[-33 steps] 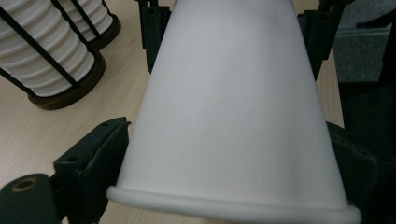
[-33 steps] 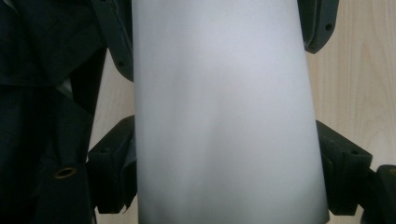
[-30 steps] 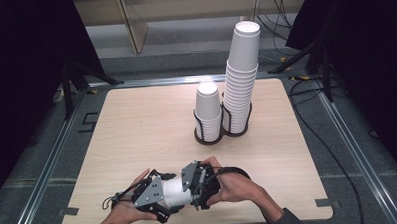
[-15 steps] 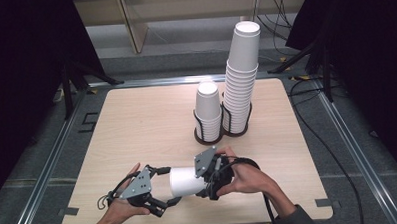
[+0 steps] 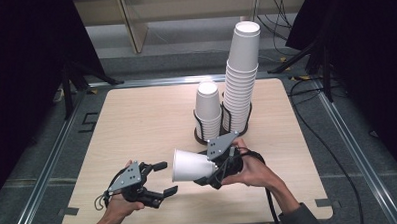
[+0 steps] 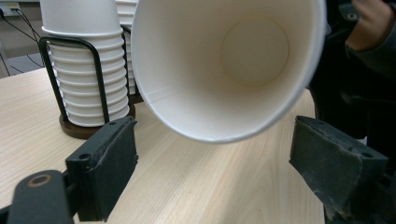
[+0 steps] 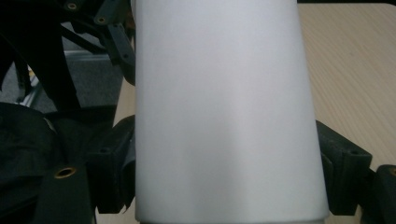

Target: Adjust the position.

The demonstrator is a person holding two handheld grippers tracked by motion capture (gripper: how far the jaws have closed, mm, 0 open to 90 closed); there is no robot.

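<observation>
While the right gripper [image 5: 208, 172] hangs just above the tabletop [image 5: 136, 119], its fingers [image 7: 109, 158] stand clamped on a single white paper cup [image 5: 192, 165], one on each side of the cup's narrow end.

Item: the paper cup, lying on its side in that grip, clear of the tabletop. Its open mouth points away from the right gripper's fingers and toward the left gripper [image 5: 161, 179]. In the left gripper view the cup's bare inside and round bottom [image 6: 254, 44] face the camera, its rim just ahead of and above the gap between the fingers.

Item: the left gripper, held low near the person's edge of the tabletop. Its fingers [image 6: 105, 154] stand wide apart with nothing between them; the cup's rim is near them but not touching.

Item: short stack of cups [image 5: 208, 109] in a black wire holder [image 5: 201, 126], beyond the right gripper's fingers.

Item: tall stack of cups [image 5: 241, 73] in a second wire holder [image 5: 247, 115], just beside the short one and farther from both grippers.
</observation>
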